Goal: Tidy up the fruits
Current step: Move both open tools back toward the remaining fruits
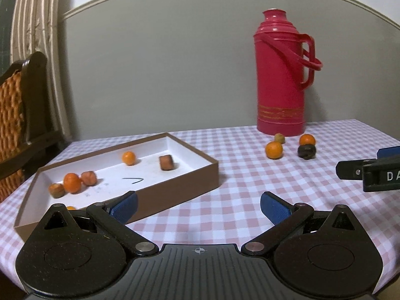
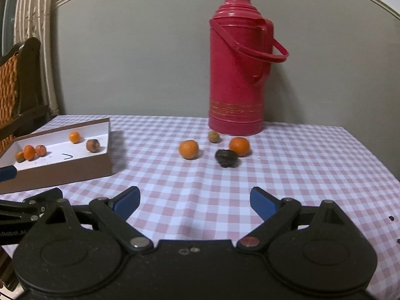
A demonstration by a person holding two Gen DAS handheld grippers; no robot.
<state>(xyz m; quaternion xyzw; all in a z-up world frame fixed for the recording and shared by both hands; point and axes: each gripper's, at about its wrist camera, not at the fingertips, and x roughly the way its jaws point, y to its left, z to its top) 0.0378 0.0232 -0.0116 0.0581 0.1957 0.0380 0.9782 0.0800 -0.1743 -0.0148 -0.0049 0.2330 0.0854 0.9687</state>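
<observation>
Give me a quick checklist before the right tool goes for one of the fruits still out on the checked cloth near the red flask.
1. Right tool open and empty: ok.
2. Left tool open and empty: ok.
3. Path over the pink checked tablecloth to the loose fruits clear: ok.
4. Nearer orange round fruit stands apart from the others: ok.
5. Dark wrinkled fruit free of the second orange fruit: cannot tell, they overlap in view.
6. Brown shallow cardboard box has bare white floor left: ok.
7. Tall red plastic flask close behind the fruits: not ok, little clearance.
</observation>
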